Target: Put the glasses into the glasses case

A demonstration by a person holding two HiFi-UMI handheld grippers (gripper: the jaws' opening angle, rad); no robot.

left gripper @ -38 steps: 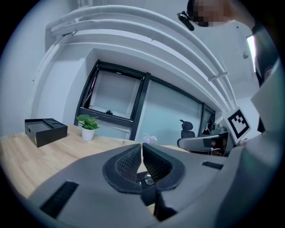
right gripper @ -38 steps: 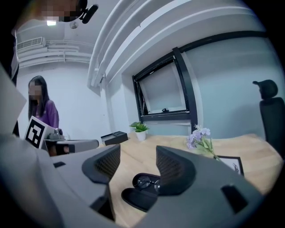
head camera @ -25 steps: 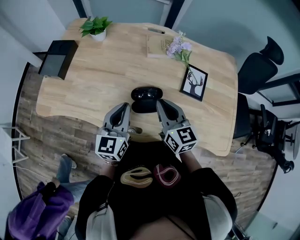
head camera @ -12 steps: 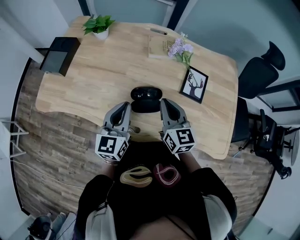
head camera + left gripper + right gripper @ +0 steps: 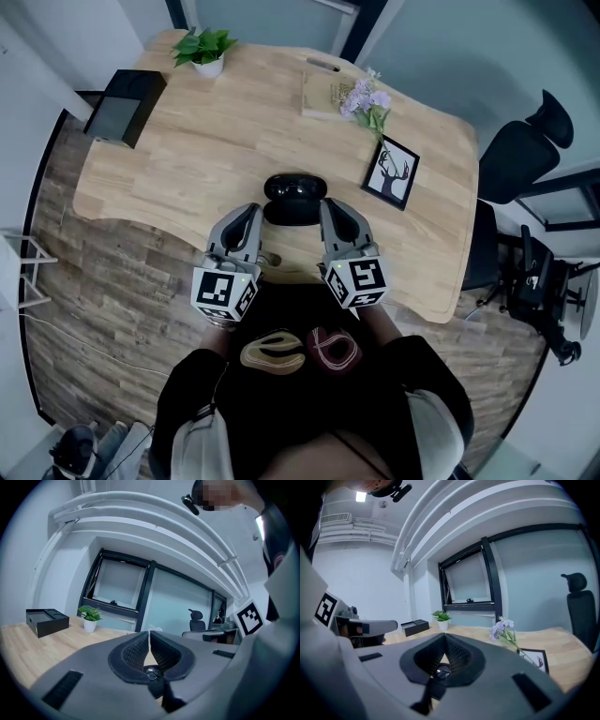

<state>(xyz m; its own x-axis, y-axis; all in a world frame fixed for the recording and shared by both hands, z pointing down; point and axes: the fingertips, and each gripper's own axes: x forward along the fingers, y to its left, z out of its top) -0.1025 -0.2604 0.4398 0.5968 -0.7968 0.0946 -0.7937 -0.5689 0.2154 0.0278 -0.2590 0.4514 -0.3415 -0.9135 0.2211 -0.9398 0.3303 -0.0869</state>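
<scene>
Glossy black glasses case (image 5: 294, 199) on a pale, matt, grained wooden table (image 5: 206, 150)

No legible txt, brand or nos. anywhere. Only signs: b/w square code marker (image 5: 223, 292) on the cube of the left gripper (image 5: 248, 214), and a similar one (image 5: 361, 279) on the cube of the right gripper (image 5: 329, 206). These are block patterns, not letters. The same kind of pattern shows in each gripper view on the other gripper's cube. Framed picture (image 5: 391, 172) on the desk (image 5: 187, 159) has a deer drawing w/o caption. Wooden board (image 5: 323, 94) by the flowers carries faint print, too small to read.
</scene>
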